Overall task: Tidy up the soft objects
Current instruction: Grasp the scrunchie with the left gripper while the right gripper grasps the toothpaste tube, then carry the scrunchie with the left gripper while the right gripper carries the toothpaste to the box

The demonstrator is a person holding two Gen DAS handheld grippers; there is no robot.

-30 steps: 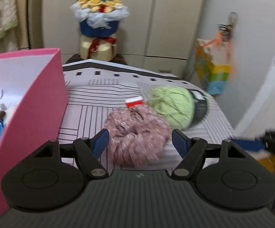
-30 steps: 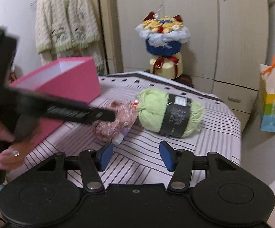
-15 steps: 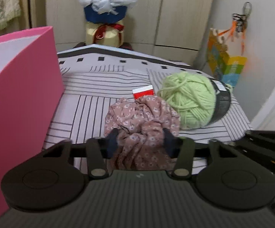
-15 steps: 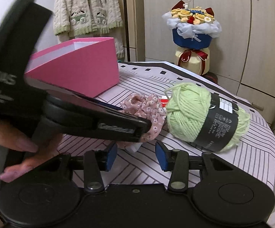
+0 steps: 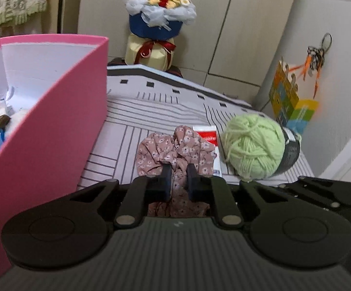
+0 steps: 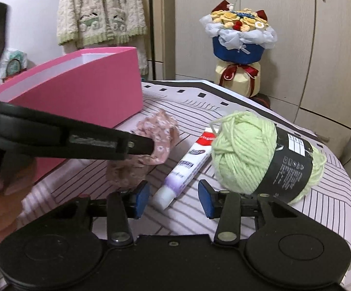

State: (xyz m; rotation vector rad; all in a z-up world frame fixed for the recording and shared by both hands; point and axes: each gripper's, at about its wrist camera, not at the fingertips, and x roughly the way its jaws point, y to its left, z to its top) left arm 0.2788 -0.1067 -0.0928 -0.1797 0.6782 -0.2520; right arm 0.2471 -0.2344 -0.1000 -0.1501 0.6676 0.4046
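Left gripper (image 5: 177, 178) clamps floral scrunchie (image 5: 175, 150) beside pink box (image 5: 54, 131).
Its jaws pinch the pink fabric above the striped desk (image 5: 151, 111), the box at 9 o'clock. Green yarn ball (image 6: 260, 152) lies at 2 o'clock, a toothpaste tube (image 6: 187, 167) between. The right gripper (image 6: 174, 196) hovers with jaws spread, holding nothing.

Toothpaste tube (image 6: 189, 163): red end carries white lettering, reads partly as "Colga…"; the purple print lower down is too blurred to read. Yarn ball's black label (image 6: 290, 163): QR code and small white print, illegible. No other readable text.
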